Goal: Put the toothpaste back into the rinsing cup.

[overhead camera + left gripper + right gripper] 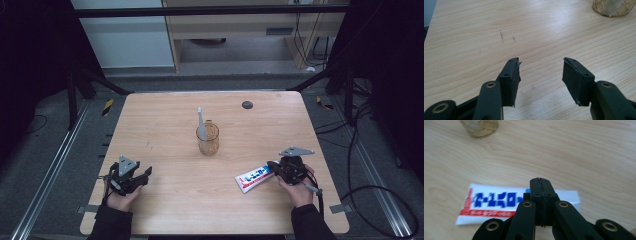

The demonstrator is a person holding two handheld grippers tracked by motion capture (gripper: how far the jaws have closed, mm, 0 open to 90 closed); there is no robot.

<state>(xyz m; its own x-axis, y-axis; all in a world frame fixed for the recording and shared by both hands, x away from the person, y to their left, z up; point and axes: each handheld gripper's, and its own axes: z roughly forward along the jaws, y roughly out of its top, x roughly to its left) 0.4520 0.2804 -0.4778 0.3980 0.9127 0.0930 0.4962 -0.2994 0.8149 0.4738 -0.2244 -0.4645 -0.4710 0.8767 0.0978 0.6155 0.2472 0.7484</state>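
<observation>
A white toothpaste tube [255, 177] with blue lettering and a red stripe lies flat on the wooden table [165, 125], right of the middle. My right gripper [273, 165] is at its right end, held in a hand. In the right gripper view the gripper [541, 180] has its jaws pressed together with nothing between them, and the tube [494, 205] lies on the table just beyond and below them. My left gripper [145, 176] rests near the front left edge. It stands open [541, 62] over bare wood.
An amber glass cup [207, 140] stands mid-table with a white stick-like item [201, 122] leaning in it. The cup's base shows in the left gripper view [614, 7] and the right gripper view [480, 127]. A small dark disc [247, 104] sits near the far edge.
</observation>
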